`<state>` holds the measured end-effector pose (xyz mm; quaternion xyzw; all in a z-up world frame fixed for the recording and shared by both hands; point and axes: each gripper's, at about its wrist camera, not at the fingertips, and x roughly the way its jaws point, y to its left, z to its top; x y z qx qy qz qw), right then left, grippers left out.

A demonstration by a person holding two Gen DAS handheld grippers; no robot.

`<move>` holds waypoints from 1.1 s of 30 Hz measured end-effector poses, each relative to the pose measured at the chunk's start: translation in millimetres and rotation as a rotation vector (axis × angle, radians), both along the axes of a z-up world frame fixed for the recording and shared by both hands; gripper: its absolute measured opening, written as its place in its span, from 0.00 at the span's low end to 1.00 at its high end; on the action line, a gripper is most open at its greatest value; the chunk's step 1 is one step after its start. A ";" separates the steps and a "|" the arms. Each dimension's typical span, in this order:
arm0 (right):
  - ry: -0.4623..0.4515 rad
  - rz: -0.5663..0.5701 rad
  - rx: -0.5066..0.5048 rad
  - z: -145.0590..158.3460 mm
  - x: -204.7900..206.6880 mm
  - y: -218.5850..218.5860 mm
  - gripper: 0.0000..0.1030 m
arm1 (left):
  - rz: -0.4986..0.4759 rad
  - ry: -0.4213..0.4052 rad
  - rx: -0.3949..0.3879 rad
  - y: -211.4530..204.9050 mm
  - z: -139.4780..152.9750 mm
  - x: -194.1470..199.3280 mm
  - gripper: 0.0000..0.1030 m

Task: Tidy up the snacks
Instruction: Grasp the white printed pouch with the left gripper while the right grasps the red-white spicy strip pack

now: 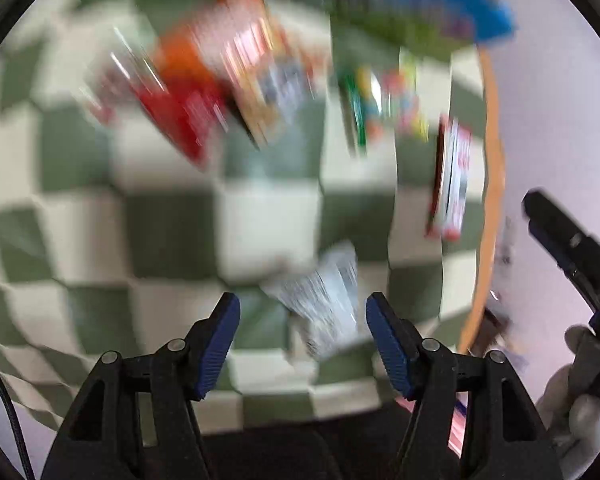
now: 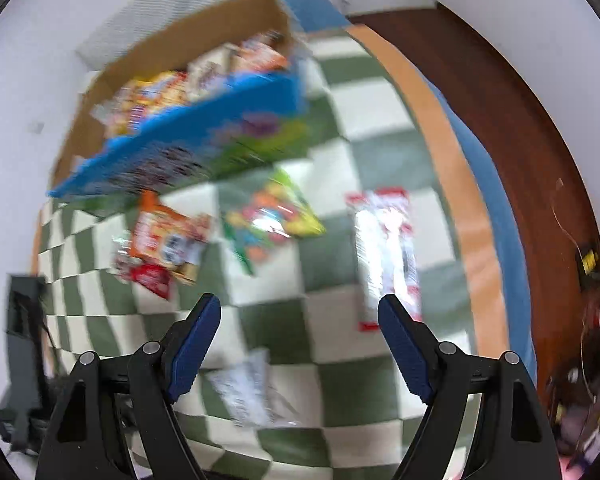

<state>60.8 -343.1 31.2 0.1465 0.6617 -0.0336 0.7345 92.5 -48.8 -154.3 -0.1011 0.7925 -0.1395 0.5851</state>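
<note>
Both views are blurred. Loose snack packs lie on a green-and-white checked cloth (image 2: 340,360). They are an orange pack (image 2: 168,236) with a small red pack (image 2: 152,276) beside it, a colourful candy bag (image 2: 272,216), a long red-and-white pack (image 2: 388,256) and a silvery clear pack (image 2: 248,392). My right gripper (image 2: 300,300) is open above the cloth, holding nothing. My left gripper (image 1: 302,300) is open too. The silvery pack (image 1: 328,312) lies on the cloth under the gap between its fingers, untouched. Ahead are the orange pack (image 1: 220,60), candy bag (image 1: 384,104) and red-and-white pack (image 1: 452,184).
A cardboard box with a blue front (image 2: 204,120) stands at the back of the cloth and holds several snack packs (image 2: 168,88). The tan table edge (image 2: 452,184) curves along the right. A gloved hand (image 1: 580,392) holds the other gripper (image 1: 560,240) at the right.
</note>
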 end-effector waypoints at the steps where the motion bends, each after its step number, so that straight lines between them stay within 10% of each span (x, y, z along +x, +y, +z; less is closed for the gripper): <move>1: 0.017 -0.016 -0.005 -6.5 -3.7 -8.9 0.81 | 0.002 0.053 -0.029 -8.1 -13.3 -4.9 0.62; 6: 0.073 -0.047 -0.057 -36.4 -1.2 -40.8 0.81 | -0.024 0.197 -0.035 -49.8 -64.1 -19.1 0.62; 16: 0.143 -0.007 -0.118 -105.5 39.0 -56.2 0.80 | -0.114 -0.034 0.134 -65.6 -53.9 -3.7 0.49; 18: 0.156 0.004 -0.112 -117.4 42.2 -52.9 0.67 | -0.109 -0.071 0.169 -57.9 -49.2 4.3 0.49; 33: 0.226 0.176 -0.018 -124.0 -41.2 18.9 0.60 | -0.111 -0.098 0.223 -61.5 -58.0 7.1 0.51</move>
